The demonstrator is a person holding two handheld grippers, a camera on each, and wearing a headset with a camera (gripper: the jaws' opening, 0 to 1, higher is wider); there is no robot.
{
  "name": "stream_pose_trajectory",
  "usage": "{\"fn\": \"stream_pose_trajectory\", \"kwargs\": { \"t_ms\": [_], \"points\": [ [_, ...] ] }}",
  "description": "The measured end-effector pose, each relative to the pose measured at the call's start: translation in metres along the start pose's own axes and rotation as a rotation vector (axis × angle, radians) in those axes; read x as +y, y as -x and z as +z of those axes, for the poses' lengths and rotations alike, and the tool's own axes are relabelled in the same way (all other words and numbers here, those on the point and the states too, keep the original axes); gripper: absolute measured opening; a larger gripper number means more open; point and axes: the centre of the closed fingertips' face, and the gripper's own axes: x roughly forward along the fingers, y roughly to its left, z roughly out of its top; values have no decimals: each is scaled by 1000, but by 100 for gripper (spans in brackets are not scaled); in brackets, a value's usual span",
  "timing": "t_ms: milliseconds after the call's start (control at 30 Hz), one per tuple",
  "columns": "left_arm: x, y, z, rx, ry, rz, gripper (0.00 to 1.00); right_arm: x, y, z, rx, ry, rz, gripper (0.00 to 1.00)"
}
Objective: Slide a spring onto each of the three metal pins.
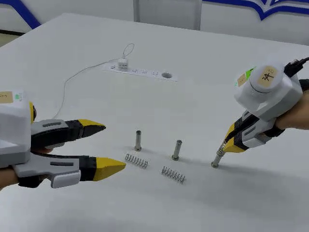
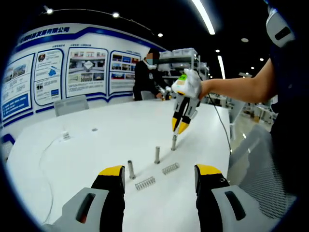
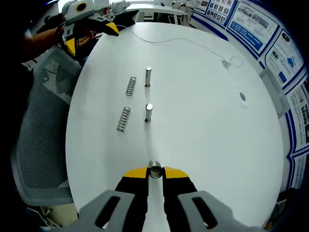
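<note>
Three short metal pins stand upright in a row on the white table [image 1: 203, 96]: a left pin [image 1: 138, 140], a middle pin [image 1: 176, 150] and a right pin [image 1: 215, 162]. Two loose springs lie in front of them, one [image 1: 136, 160] by the left pin and one [image 1: 173, 174] by the middle pin. My right gripper [image 1: 226, 147] is shut on a third spring [image 1: 220, 151] and holds it tilted at the top of the right pin; that spring [image 3: 154, 169] sits between my yellow tips [image 3: 154, 173]. Left of the pins, my left gripper [image 1: 113, 146] hovers open and holds nothing.
A white power strip [image 1: 140, 72] with a thin cable lies farther back on the table. A mesh chair [image 3: 41, 130] stands at the table's edge. A person [image 2: 147, 72] stands beyond the far side of the table.
</note>
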Motion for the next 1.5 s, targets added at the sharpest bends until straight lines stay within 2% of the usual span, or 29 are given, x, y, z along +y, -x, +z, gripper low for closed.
{"fn": "stream_pose_trajectory", "kwargs": {
  "t_ms": [567,967,1267,1500],
  "points": [
    [-6,-6,-2,-6,16,-15,60,1,-18,-6,28,-7,10,12],
    [-6,-6,-3,-8,20,-17,60,0,-32,-17,62,-26,5,12],
    [-7,-6,-3,-9,22,-19,60,-2,-35,-19,60,-45,4,14],
    [-9,-6,-2,-8,17,-25,60,-2,-27,-14,38,-53,-9,19]
  ]
}}
